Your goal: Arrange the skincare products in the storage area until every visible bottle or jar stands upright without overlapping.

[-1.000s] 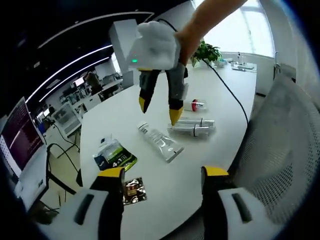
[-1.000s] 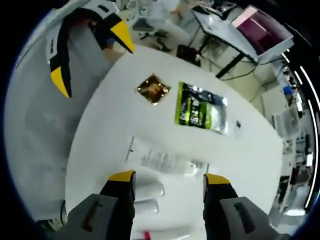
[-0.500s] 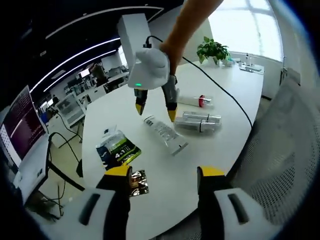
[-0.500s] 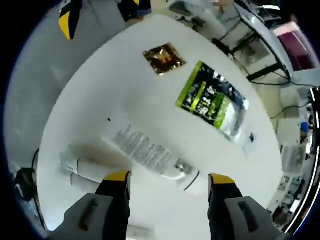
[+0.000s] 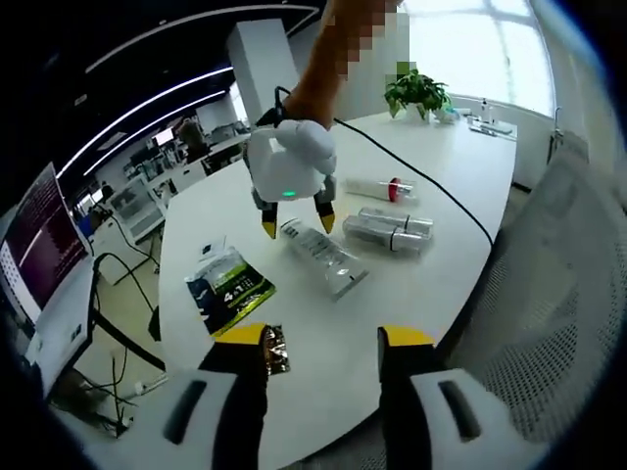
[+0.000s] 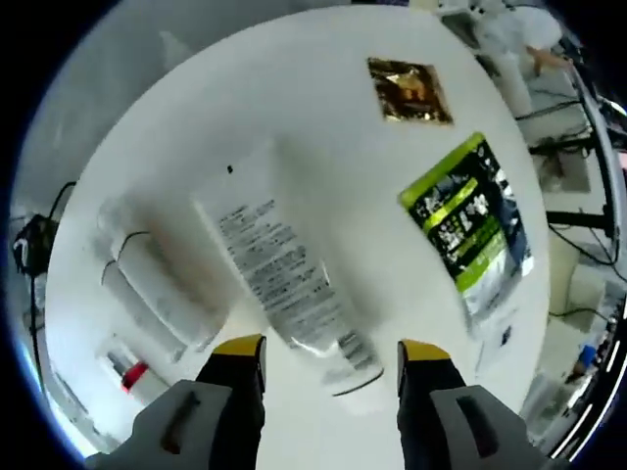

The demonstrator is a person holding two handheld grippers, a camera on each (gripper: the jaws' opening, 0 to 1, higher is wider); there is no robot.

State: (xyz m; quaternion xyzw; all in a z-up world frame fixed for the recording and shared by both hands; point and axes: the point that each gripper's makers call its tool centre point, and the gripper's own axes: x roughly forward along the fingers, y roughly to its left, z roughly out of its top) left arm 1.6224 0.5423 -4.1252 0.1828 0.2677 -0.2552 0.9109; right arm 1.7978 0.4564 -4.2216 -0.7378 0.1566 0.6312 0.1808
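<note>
A clear tube (image 5: 321, 257) with printed text lies flat on the white table (image 5: 431, 162). My right gripper (image 5: 296, 226), held by a person's hand, hangs open just over the tube's far end, one fingertip on each side. In the right gripper view the tube (image 6: 279, 279) runs down to its cap end between the open jaws of my right gripper (image 6: 331, 348). Two pale bottles (image 5: 389, 229) lie side by side beyond the tube, and a red-capped bottle (image 5: 382, 188) lies farther off. My left gripper (image 5: 323, 338) is open and holds nothing, near the table's edge.
A green sachet (image 5: 230, 289) and a small gold sachet (image 5: 276, 350) lie flat near the left gripper. A black cable (image 5: 431, 176) crosses the table. A grey mesh chair (image 5: 554, 294) stands at the right, a potted plant (image 5: 416, 90) at the far end, a monitor (image 5: 39, 264) on the left.
My right gripper has come down and nearer to the tube's cap end, which now sits between its jaws. The left gripper stays open, low near the table edge.
</note>
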